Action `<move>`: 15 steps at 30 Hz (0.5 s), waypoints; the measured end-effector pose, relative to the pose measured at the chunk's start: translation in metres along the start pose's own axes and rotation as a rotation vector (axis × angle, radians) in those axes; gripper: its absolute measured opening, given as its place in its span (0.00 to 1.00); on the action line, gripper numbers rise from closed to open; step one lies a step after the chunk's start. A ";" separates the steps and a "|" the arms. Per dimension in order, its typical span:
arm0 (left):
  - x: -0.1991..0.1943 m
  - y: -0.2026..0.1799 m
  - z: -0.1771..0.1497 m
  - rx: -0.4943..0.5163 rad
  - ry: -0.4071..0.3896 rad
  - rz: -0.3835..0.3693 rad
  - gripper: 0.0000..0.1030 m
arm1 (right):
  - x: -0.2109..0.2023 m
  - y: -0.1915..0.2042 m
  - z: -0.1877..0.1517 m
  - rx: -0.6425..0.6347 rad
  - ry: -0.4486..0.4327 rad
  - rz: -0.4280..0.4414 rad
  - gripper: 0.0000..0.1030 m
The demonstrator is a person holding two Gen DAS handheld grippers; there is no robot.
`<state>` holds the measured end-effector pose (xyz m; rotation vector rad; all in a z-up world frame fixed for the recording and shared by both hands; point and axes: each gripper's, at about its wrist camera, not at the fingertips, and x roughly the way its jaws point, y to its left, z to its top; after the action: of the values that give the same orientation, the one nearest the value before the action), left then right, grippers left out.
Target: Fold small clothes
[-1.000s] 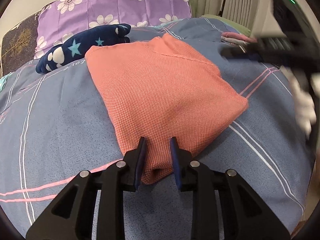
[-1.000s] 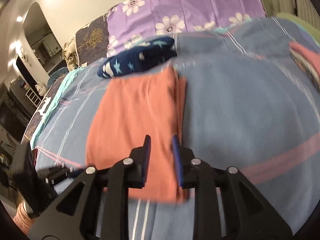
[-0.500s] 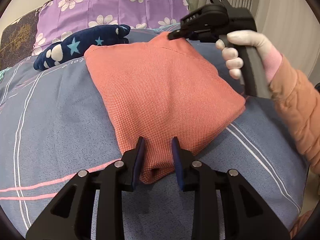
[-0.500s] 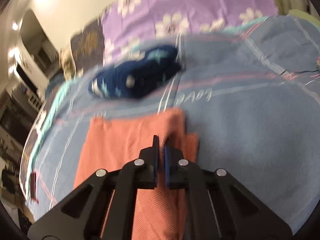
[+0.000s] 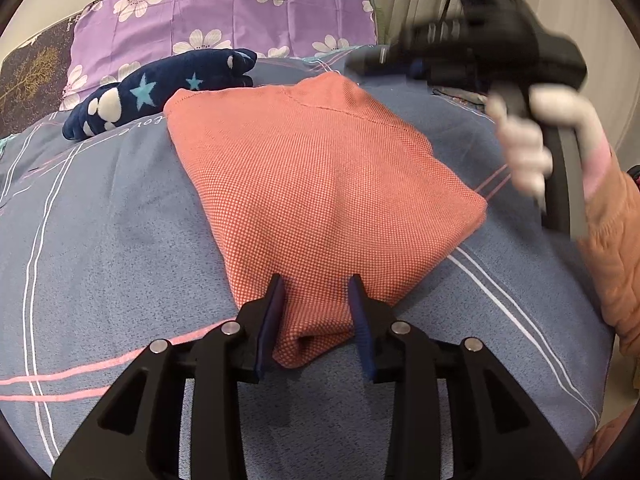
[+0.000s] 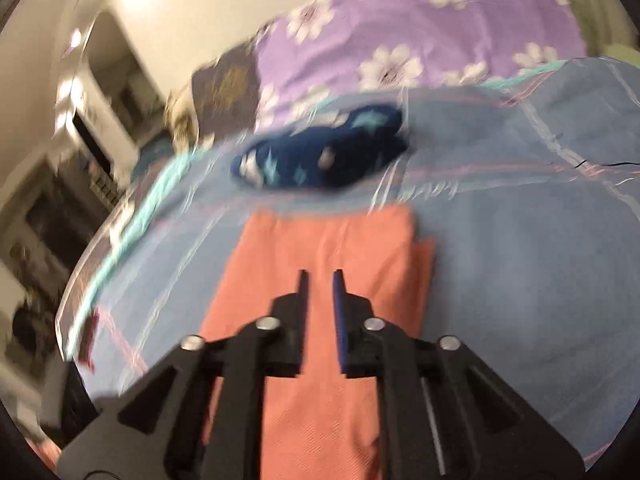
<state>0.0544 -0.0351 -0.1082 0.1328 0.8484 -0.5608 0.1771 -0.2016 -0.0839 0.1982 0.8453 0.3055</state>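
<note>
A folded salmon-orange knit garment [image 5: 320,184] lies flat on the blue bedspread [image 5: 100,240]. My left gripper [image 5: 316,292] is open, its jaws either side of the garment's near corner. My right gripper [image 5: 360,66], held in a white-gloved hand, hovers blurred above the garment's far corner. In the right wrist view the right gripper [image 6: 318,280] is open a little and empty above the garment [image 6: 320,248].
A navy garment with stars [image 5: 160,88] lies beyond the orange one, also in the right wrist view [image 6: 320,156]. A purple flowered pillow [image 5: 224,12] stands at the head of the bed. Room furniture shows blurred at the left [image 6: 80,140].
The right gripper was shut on the garment's far corner half a second ago; it has let go, opened and lifted. The left gripper has stayed in place, open.
</note>
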 end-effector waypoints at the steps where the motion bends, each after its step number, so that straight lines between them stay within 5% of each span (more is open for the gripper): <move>1: 0.000 0.000 0.000 0.002 0.000 0.002 0.34 | 0.011 -0.002 -0.007 -0.007 0.031 -0.071 0.12; 8: 0.001 0.000 0.000 0.004 0.003 0.004 0.35 | 0.012 0.005 -0.022 -0.031 -0.007 -0.204 0.11; 15: -0.001 -0.005 -0.001 0.029 -0.004 0.037 0.35 | -0.035 0.029 -0.047 -0.056 -0.061 -0.145 0.15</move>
<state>0.0510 -0.0388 -0.1077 0.1738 0.8327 -0.5393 0.1141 -0.1842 -0.0812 0.0931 0.7852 0.1864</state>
